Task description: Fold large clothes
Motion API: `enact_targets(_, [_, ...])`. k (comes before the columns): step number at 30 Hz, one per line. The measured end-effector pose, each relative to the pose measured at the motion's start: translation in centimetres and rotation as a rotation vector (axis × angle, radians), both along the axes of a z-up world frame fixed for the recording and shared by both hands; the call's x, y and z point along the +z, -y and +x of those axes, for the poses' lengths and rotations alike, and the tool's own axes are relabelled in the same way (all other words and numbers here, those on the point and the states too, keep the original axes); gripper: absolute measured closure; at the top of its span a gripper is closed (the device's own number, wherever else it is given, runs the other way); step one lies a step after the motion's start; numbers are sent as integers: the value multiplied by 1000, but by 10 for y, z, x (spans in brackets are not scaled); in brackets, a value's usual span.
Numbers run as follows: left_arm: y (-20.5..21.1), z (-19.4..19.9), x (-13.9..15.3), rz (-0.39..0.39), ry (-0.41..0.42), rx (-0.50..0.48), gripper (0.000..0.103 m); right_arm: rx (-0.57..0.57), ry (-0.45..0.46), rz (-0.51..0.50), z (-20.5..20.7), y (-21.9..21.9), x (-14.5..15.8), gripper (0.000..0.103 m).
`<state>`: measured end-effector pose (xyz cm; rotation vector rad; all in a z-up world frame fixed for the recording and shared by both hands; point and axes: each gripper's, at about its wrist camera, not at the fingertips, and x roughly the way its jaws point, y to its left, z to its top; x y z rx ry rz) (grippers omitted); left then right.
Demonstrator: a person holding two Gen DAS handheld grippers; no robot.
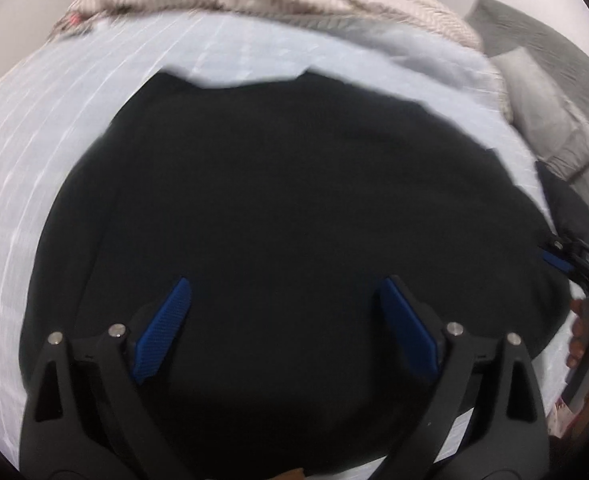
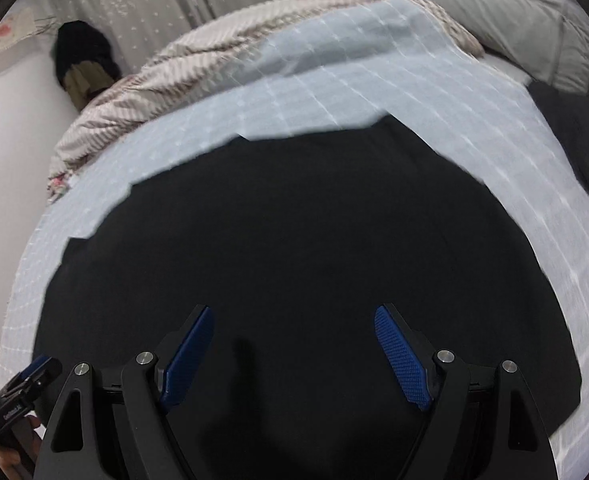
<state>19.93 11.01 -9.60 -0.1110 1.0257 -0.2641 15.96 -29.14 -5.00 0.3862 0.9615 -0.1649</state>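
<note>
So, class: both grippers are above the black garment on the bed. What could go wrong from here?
1. Both the left gripper and right gripper are open and empty above the black garment; black on black hides edges, so a grab may miss the hem.
2. Pads could pinch the pale blue bedspread too.

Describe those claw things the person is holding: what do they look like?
Each is a black plastic tool with two fingers. The left gripper and right gripper both carry blue textured pads on the inner faces of the fingers, with round silver pins at the joints. No cables or sleeves show.
</note>
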Motion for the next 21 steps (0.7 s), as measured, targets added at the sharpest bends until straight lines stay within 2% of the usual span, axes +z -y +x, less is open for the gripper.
enact_targets(2, [-15,-7,-4,12,24,33,7,-44,-40,3,-12,15,-15,19])
enact_targets(4, [-24,-13,-2,83,40,52,8,-17,11,59,-25,27,-18,19])
enact_targets(5, [-29,-15,2,110,48,50,8,-10,3,55,-27,29,-15,19])
enact_targets(9, [-47,-32,10,144,57,88,7,-47,-20,-53,-40,33,-7,19])
enact_targets(11, [-60,-41,17,95,50,118,7,-60,-18,-37,-46,32,-2,19])
enact_targets(13, [-76,-49,22,14,19,151,7,-76,-14,-45,-50,30,3,19])
enact_targets(16, [-90,-64,24,-71,-19,182,7,-57,27,-45,-53,20,15,19])
enact_targets(21, [-111,-85,10,-258,-151,216,7,-22,67,-20,-61,-2,25,19])
